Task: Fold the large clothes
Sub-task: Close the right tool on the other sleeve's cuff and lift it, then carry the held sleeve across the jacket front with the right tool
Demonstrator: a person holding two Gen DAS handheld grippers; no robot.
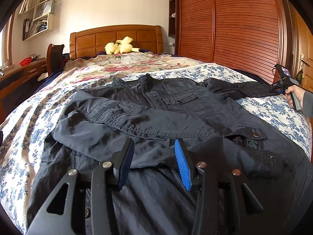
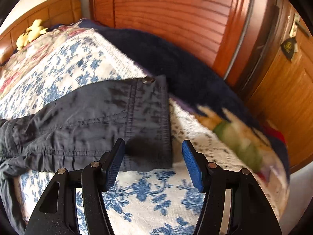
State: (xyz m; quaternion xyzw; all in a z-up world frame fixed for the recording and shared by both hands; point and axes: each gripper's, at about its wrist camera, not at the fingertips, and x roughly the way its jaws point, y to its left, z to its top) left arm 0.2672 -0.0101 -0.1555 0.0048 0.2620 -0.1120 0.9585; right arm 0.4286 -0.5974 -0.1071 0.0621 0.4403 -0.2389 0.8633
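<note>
A dark navy jacket (image 1: 156, 105) lies front up on the floral bedspread (image 1: 35, 117), with one sleeve folded across its chest. My left gripper (image 1: 154, 148) hovers over the jacket's lower part, open, with nothing pinched between its fingers. The other sleeve (image 1: 240, 90) stretches out to the right, where a hand holds my right gripper (image 1: 273, 90) at its end. In the right wrist view the sleeve cuff (image 2: 148, 117) with its snap button lies flat just ahead of my right gripper (image 2: 152, 150). That gripper is open; its blue pads (image 2: 192, 168) stand clear of the cloth.
A yellow plush toy (image 1: 121, 46) rests against the wooden headboard (image 1: 117, 37). A louvred wardrobe (image 1: 230, 23) and a door (image 2: 289, 82) stand close along the bed's right side. A dark blue blanket (image 2: 176, 62) drapes over that edge. A desk (image 1: 19, 74) stands at the left.
</note>
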